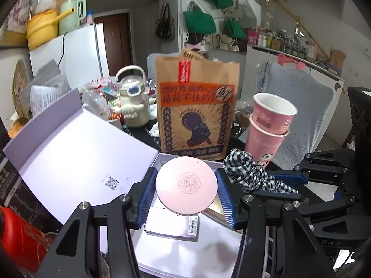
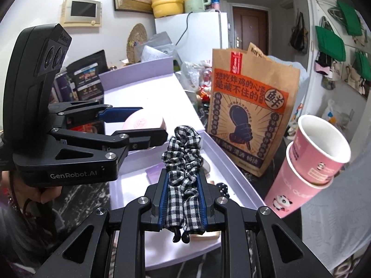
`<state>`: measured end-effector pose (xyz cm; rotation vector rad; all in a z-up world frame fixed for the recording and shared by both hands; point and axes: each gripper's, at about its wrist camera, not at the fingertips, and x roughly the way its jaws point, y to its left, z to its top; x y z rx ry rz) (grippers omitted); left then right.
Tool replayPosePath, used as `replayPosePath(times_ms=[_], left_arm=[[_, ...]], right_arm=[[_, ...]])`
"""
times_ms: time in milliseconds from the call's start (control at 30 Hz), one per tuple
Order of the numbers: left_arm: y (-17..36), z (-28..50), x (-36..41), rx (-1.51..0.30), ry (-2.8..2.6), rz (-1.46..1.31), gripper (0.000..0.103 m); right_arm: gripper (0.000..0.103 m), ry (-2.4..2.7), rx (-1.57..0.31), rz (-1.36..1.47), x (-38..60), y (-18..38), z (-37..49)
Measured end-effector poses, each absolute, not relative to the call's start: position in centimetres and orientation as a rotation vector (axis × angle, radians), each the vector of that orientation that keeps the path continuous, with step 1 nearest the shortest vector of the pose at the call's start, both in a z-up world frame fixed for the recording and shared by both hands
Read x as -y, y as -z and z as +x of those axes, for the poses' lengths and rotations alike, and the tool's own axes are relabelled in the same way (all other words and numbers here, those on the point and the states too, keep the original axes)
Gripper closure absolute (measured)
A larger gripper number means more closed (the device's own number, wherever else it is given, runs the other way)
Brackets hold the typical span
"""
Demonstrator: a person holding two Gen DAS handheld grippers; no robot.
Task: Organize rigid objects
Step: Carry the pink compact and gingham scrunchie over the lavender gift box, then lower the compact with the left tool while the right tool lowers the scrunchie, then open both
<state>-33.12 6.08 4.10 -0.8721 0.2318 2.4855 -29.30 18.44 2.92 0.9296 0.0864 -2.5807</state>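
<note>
My left gripper [image 1: 186,184] is shut on a round pink compact [image 1: 186,186] and holds it above the open lilac box [image 1: 185,254]. The compact also shows in the right wrist view [image 2: 143,122] between the left gripper's blue pads. My right gripper [image 2: 183,180] is shut on a black-and-white checked scrunchie [image 2: 183,162], held above the box's right side [image 2: 231,169]. The scrunchie also shows in the left wrist view [image 1: 248,173]. A small silver-lilac case [image 1: 171,224] lies in the box under the compact.
The box's lid [image 1: 81,153] stands open to the left. A brown paper bag [image 1: 197,108] stands behind the box. Two stacked pink paper cups [image 1: 266,125] stand to the right. A cream kettle-shaped bottle [image 1: 133,99] sits among clutter behind. A red object [image 1: 20,236] is at the left.
</note>
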Motion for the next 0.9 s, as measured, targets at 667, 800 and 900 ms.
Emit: replayPosePath(times_ms=[667,800,900], left_arm=[[2.3,-37.1,-6.6,-0.234,-2.375,-1.123,0.052],[3.8,-37.6,-7.0,-0.318,-2.405,-1.179,0.052],[4.7,-38.0,-6.8,-0.297,-2.380,-1.220,0.052]], right_arm=[[0.081,2.527,-0.023,1.183,-19.6,3.1,-34.3],[0.081,2.536,-0.032,1.229,-19.8,4.0,-34.5],[0.081,2.547,-0.045,1.249,-19.9,4.4,-34.5]])
